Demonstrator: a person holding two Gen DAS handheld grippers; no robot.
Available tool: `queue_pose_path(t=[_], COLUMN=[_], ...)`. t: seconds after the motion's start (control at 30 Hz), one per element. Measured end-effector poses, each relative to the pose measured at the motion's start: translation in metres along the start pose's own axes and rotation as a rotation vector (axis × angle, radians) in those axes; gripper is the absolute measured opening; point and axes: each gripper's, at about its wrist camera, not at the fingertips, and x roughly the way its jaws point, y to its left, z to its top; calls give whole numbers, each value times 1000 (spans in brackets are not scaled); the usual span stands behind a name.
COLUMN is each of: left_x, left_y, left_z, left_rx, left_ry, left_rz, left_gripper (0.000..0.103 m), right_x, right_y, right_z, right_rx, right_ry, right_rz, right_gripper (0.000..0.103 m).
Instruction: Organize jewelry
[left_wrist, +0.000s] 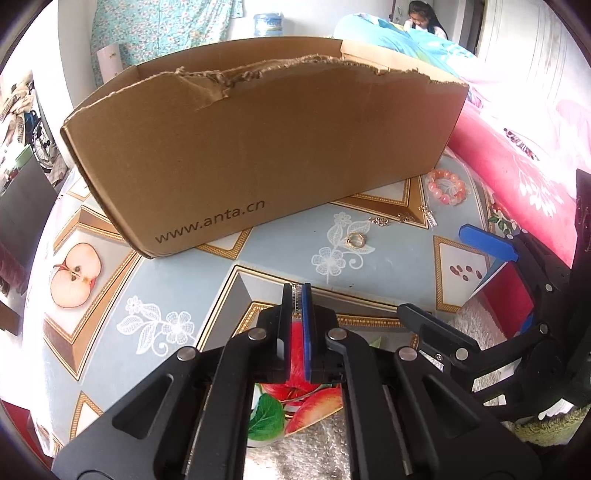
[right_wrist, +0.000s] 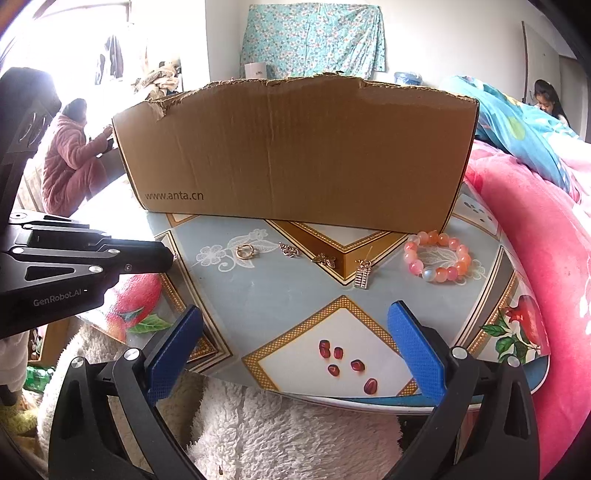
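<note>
My left gripper is shut on a small glittering silver jewellery piece pinched between its pad tips, above the table in front of the brown cardboard box. Still lying on the table are a gold ring, two small charms, a ladder-like pendant and a pink bead bracelet. My right gripper stands open with nothing between its blue pads, at the table's near edge. The left gripper enters the right wrist view from the left, near the ring.
The box has a torn top rim and fills the table's far side. The tablecloth carries printed fruit and seeds. A pink blanket lies to the right and white fleece at the near edge. People sit in the background.
</note>
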Motion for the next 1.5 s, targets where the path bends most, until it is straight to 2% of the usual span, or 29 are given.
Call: queue_pose_path(t=[0.13, 0.3, 0.33, 0.5, 0.6, 0.8, 1.1, 1.2, 1.43, 1.5], left_x=[-12, -20, -20, -20, -19, -18, -14, -14, -15, -15], left_y=[6, 19, 21, 29, 32, 41, 48, 49, 47, 47], left_z=[0, -2, -3, -6, -5, -6, -4, -4, -4, -3], left_rx=[-14, -47, -58, -93, -112, -123, -136, -138, -135, -133], left_ry=[-49, -73, -77, -93, -106, -106, -104, -106, -109, -110], left_rz=[0, 2, 2, -11, -24, -49, -64, -67, -65, -63], left_gripper=[4, 4, 4, 4, 4, 4, 4, 4, 4, 4], right_x=[-3, -14, -13, 8, 17, 31, 36, 36, 36, 36], right_y=[-1, 5, 7, 11, 14, 21, 30, 29, 22, 21], right_z=[6, 23, 27, 46, 51, 47, 48, 48, 49, 49], right_rx=[-1, -23, -28, -20, -15, 15, -7, -3, 4, 4], right_ry=[22, -39, -35, 32, 58, 97, 53, 52, 59, 60], right_rz=[30, 89, 103, 161, 156, 122, 59, 67, 86, 91], right_gripper=[98, 95, 93, 59, 47, 35, 20, 12, 11, 5])
